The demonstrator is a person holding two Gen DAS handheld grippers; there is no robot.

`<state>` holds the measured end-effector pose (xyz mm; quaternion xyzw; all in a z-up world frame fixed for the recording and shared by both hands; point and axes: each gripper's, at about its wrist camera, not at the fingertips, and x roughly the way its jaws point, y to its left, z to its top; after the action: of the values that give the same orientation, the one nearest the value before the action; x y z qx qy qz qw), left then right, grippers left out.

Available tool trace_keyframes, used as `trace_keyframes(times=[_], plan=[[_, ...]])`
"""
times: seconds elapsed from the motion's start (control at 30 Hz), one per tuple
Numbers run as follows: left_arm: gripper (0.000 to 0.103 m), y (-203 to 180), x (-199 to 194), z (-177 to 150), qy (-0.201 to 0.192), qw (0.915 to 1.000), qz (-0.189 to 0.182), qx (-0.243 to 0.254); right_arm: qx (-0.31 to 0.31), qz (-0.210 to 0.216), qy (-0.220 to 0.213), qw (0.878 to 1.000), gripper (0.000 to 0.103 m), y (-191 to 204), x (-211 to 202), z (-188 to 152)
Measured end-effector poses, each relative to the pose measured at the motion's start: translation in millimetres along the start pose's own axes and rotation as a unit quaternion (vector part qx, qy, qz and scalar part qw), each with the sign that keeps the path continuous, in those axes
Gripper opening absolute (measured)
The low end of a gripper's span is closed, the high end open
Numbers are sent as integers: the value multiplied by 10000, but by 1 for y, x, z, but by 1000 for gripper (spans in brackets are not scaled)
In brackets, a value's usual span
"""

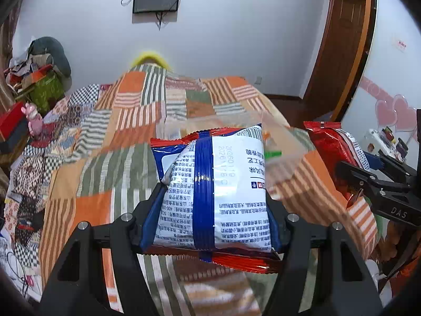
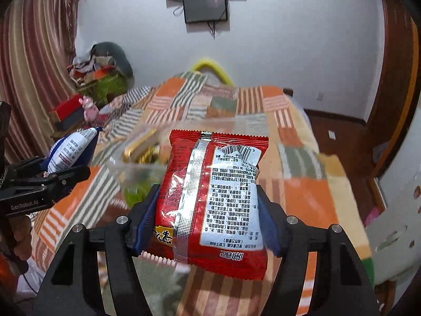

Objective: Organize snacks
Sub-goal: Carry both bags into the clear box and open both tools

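The blue-and-white snack packet [image 1: 210, 192] was pinched between the pads of the left gripper [image 1: 210, 210], back side up, held above the patchwork bedspread [image 1: 105, 137]. The red snack packet [image 2: 210, 197] was likewise clamped crosswise in the right gripper [image 2: 208, 216]. A clear plastic container [image 2: 136, 158] of wrapped sweets was seen just beyond both packets. Open bedspread was left ahead, bounded by the white wall [image 1: 236, 39].

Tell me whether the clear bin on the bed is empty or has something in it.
Not empty. Through the clear bin's wall the right wrist view shows gold-wrapped and green snacks inside; how full, cannot tell.
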<state>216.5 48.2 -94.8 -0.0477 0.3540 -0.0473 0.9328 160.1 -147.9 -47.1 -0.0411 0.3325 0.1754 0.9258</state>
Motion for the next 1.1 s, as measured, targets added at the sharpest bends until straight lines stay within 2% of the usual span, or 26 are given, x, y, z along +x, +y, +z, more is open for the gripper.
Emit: trace_keyframes(times=[0.23, 0.5, 0.77, 1.1], plan=[[66, -3, 15, 35, -233, 9997, 59, 71, -47, -3, -326, 9995, 64, 0, 10, 27], [66, 0, 46, 58, -193, 9997, 104, 63, -120, 37, -392, 9992, 64, 0, 38, 46], [66, 8, 86, 73, 7, 9999, 155, -42, -16, 183, -50, 9998, 64, -10, 81, 54], [66, 15, 139, 72, 520, 9985, 156, 4, 159, 356, 505, 9980, 64, -22, 123, 56]])
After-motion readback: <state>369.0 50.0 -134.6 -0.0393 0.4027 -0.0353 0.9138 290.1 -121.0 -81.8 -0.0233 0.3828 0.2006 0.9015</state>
